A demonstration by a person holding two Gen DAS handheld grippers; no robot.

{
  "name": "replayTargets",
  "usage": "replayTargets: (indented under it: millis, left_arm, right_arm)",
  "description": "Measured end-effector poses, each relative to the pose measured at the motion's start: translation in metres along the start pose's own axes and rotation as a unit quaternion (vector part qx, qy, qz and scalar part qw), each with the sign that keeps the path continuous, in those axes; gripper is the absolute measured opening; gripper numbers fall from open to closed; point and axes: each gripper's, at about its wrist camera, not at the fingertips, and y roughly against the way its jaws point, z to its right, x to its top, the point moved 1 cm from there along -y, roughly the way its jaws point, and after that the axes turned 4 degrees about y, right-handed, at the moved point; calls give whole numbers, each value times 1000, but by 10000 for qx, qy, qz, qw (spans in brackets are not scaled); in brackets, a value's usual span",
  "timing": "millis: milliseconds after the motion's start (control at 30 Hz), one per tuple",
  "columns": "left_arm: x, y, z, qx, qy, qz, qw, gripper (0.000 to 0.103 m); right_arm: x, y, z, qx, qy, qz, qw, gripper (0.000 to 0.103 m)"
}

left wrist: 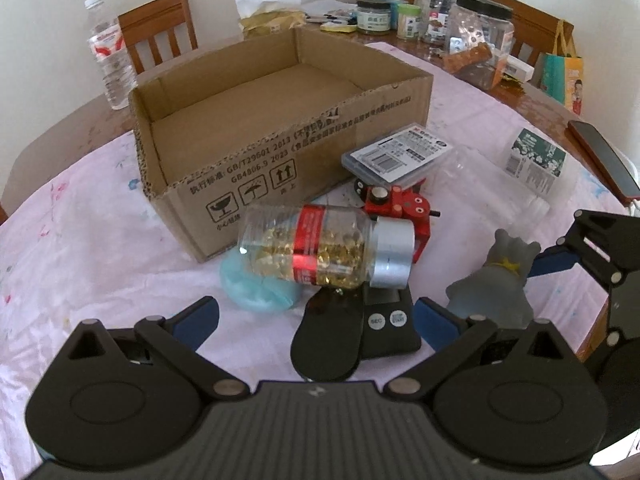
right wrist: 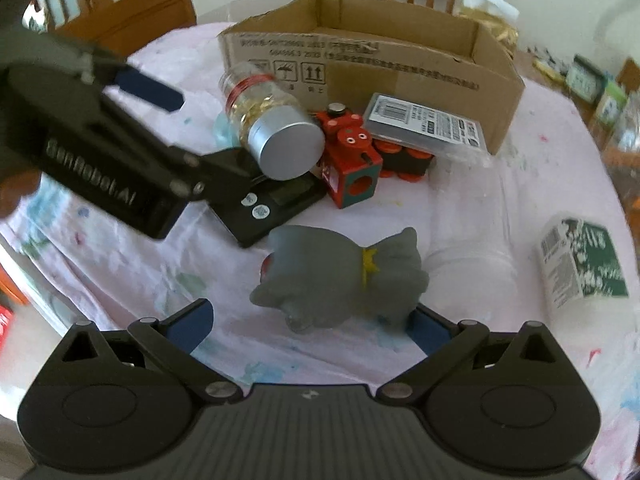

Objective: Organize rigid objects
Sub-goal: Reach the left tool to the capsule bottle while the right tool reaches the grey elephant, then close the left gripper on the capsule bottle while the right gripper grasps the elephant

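Note:
An open, empty cardboard box (left wrist: 256, 128) stands on the pink tablecloth; it also shows in the right wrist view (right wrist: 360, 60). In front of it lie a clear capsule bottle (left wrist: 312, 250) with a silver cap, a red wooden toy (left wrist: 404, 208), a flat plastic case (left wrist: 396, 154), a black digital scale (left wrist: 360, 328) and a teal round item (left wrist: 256, 288). A grey rubber toy animal (right wrist: 344, 276) lies on its side. My left gripper (left wrist: 316, 316) is open just before the scale and bottle. My right gripper (right wrist: 310, 326) is open, with the grey toy (left wrist: 492, 280) between its fingers.
A clear plastic bottle with a green label (left wrist: 532, 160) lies at the right, beside a phone (left wrist: 604, 160) near the table edge. A water bottle (left wrist: 110, 52) stands behind the box. Jars and clutter (left wrist: 476, 32) fill the far side. Wooden chairs surround the table.

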Motion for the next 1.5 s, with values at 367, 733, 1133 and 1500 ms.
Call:
replayTargets:
  millis: [367,733,1133,1500]
  left_arm:
    - [14,-8,0,-137,-202,142,9996,102]
    - [25,-14,16,-39,-778,518,9956,102]
    - [23,-11,7,-12,-363,518,9980,95]
    - [-17,27,-18,453,551,270,9971,95]
  right_arm:
    - [0,2,-10,27,42,102,9999,103]
    - [0,1,-8,10,3,113,9999,103]
    - [1,0,-8,25,26,115,9999,103]
    - [6,1,-9,-45,72,145,9999,103]
